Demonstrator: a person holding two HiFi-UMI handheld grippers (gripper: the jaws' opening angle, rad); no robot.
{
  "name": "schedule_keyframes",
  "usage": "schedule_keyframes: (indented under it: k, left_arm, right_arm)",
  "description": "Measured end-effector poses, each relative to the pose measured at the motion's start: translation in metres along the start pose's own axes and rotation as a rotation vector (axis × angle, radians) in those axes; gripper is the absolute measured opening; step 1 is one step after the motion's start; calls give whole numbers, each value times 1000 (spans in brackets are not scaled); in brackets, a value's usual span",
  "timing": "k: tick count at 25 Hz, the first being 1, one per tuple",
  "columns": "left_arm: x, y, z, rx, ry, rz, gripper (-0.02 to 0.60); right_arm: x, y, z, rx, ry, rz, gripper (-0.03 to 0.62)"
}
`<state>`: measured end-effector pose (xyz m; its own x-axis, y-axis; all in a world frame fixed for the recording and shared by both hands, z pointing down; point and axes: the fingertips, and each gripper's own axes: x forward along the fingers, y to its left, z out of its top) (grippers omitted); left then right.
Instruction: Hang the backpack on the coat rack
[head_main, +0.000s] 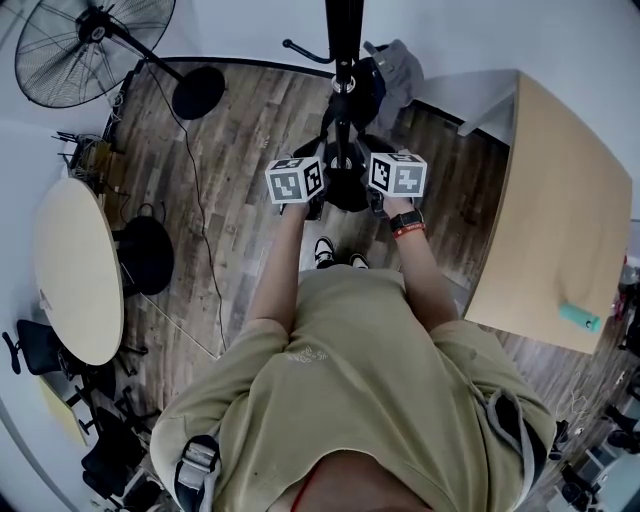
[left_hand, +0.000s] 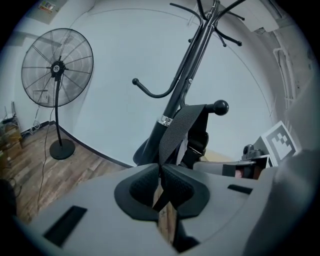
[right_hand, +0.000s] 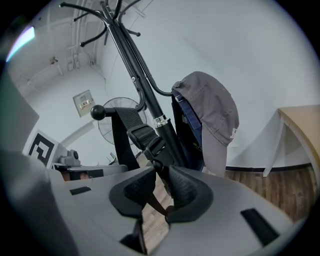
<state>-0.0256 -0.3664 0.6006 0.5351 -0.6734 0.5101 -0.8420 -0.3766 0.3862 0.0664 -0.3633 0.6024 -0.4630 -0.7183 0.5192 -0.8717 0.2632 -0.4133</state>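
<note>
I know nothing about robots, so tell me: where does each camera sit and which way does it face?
Head view: on the person's head, facing steeply down at the black metal coat rack; shows tan shirt and forearms.
Left gripper view: on the left gripper, looking along its fingers, shut on a grey woven backpack strap, toward the rack.
Right gripper view: on the right gripper, looking along its fingers, shut on a black buckled strap, toward the rack.
Shared: both gripper views show the round standing fan.
</note>
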Motion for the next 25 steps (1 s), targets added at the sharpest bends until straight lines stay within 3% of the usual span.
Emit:
schedule_keyframes:
  k: [15, 25]
  left_arm:
    - [-5, -9, -7, 84, -29, 11, 52]
    - [-44, -25, 33, 140, -161, 15, 52]
  right_arm:
    - [-15, -3, -1, 10, -15, -6, 130]
    - [-57, -1, 42, -42, -164, -55, 120]
